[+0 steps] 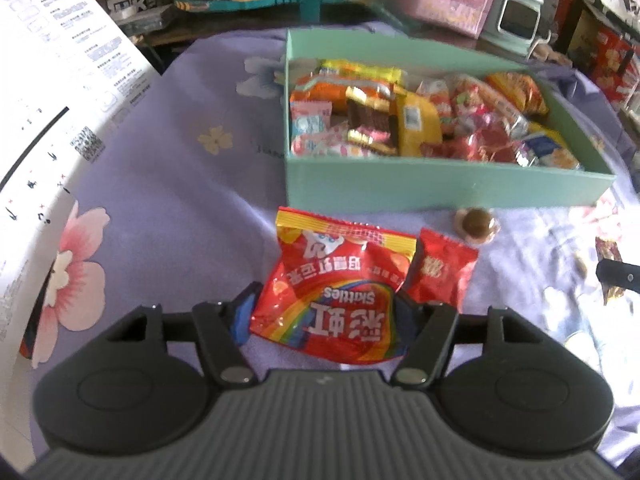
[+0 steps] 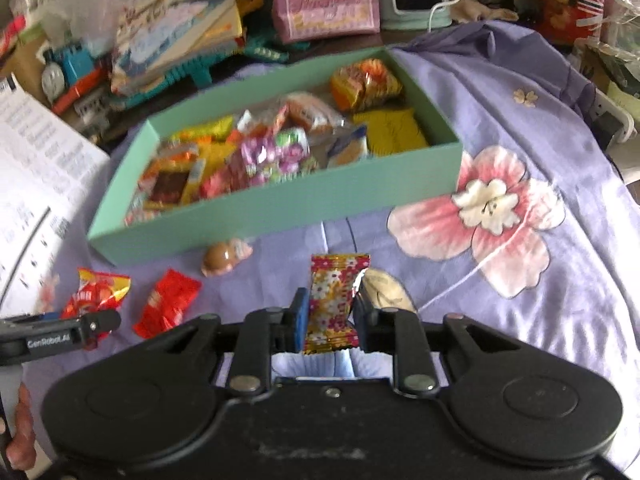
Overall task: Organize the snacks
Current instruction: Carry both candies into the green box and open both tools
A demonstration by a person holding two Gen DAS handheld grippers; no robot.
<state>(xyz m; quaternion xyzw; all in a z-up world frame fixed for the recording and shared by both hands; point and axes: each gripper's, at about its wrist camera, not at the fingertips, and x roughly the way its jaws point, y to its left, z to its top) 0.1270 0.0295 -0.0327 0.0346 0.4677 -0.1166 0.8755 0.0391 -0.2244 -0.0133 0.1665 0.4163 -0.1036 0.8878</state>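
Left gripper [image 1: 326, 312] is level and low, clamped on the Skittles bag [image 1: 340, 284]; right gripper [image 2: 330, 316], likewise level, pinches a floral candy [image 2: 334, 300], green box [image 2: 260, 208] ahead of both.

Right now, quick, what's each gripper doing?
Left gripper: closed on the red Skittles bag.
Right gripper: closed on a flower-print wrapped candy.

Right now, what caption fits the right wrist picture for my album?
Right hand-held gripper pinching a flowery candy packet before the snack-filled green box.
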